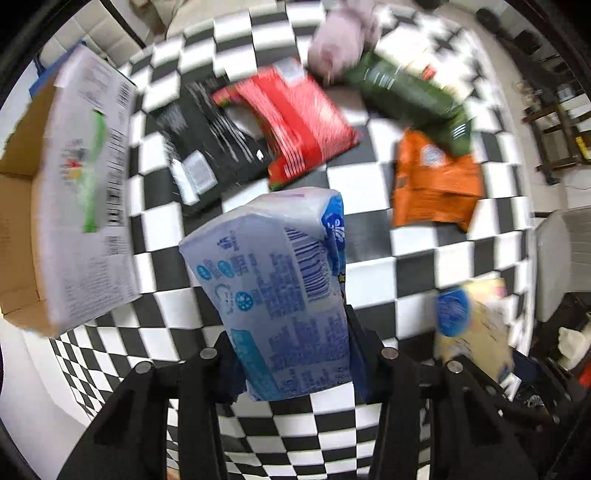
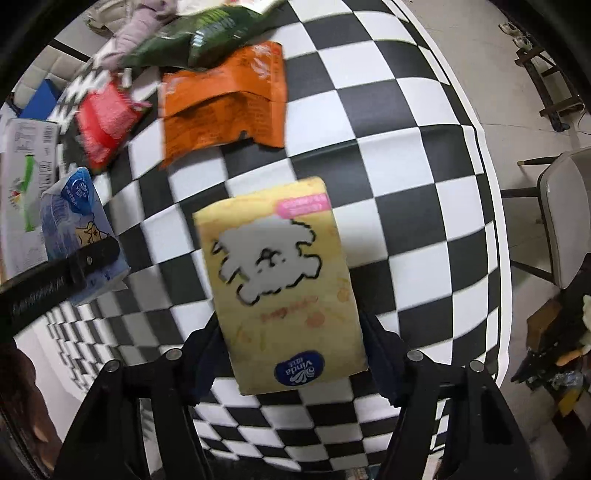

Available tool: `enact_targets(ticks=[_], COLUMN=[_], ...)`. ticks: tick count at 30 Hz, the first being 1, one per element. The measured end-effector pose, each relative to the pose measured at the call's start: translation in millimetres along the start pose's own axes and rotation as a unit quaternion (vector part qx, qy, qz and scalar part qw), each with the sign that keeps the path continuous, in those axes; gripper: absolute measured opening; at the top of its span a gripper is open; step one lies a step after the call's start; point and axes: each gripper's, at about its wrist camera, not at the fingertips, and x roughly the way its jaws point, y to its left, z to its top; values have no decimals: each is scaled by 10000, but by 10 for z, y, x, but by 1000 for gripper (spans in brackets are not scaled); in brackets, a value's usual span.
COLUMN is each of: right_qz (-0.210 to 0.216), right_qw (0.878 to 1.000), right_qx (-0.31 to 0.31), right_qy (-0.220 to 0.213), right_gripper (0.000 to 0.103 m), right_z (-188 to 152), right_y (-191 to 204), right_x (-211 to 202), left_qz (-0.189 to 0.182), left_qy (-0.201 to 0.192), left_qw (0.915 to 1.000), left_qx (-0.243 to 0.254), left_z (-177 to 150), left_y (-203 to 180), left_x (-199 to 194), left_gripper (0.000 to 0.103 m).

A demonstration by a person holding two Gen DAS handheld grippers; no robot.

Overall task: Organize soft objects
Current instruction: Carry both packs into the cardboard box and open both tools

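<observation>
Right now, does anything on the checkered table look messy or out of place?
Yes. The snack bags lie jumbled: the green bag overlaps the orange bag, and the red bag sits askew across the black one. Nothing looks spilled or torn.

A blue and white tissue pack (image 1: 280, 291) with a barcode and small print hangs above the checkered bench (image 1: 406, 273), pinched between the fingers of the left hand-held gripper (image 1: 295, 369). A yellow tissue pack (image 2: 284, 284), printed with a white fluffy dog and a blue oval logo, is held the same way in the right hand-held gripper (image 2: 291, 365). Lying flat on the bench are a red packet (image 1: 306, 125) overlapping a black packet (image 1: 207, 144), an orange packet (image 1: 432, 181) and a dark green bag (image 1: 413, 99) whose end rests on the orange one. A pale lilac soft item (image 1: 340, 40) sits just beyond the green bag, too blurred to identify.
</observation>
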Motion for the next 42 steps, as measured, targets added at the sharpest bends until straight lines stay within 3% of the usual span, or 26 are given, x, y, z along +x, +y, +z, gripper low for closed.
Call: enact_targets(ticks=[7,8,16,21,26,29,36,42], right_qz=[372,415,857,1041,938,784,164,-201], right_qw=[9970,9962,9834,9737,9705,9720,9724,9692], right_qx=[-520,-591,-1217,-1524,-1589,-1547,-1590,-1644], right_qy=[-446,-494,-1035,-1334,-1552,-1588,-1700,-1820], right_gripper=[66,66,66,66,66,66,66,66], right_z=[-300,-207,182,353,585,764,1076,1209], right_y=[574,714,2216,3249,4144,4431,4858,5033], right_x=[-579,-731,-1479,-1639,-1411,-1170,-529,-152], left_qz=[-76,-85,-323,-524,-752,-950,-1429,-1391], left_qy=[-1212,-1400,-1795,-1564,-999,-641,117,478], left_qw=[9925,9899,9825,9837,9876,9886,9870,9880], left_qx=[-151,-216,-388,-713,-948,-974,-732,-463], left_z=[-196,-219,-94,209,622,845,1266,1504], left_y=[711,873,2008,2858,3581,3848,3971,3933], left_x=[-1152,-1335,-1944,-1822,-1342,-1023,-350,-48], left_gripper=[41,41,41,41,41,41,42,49])
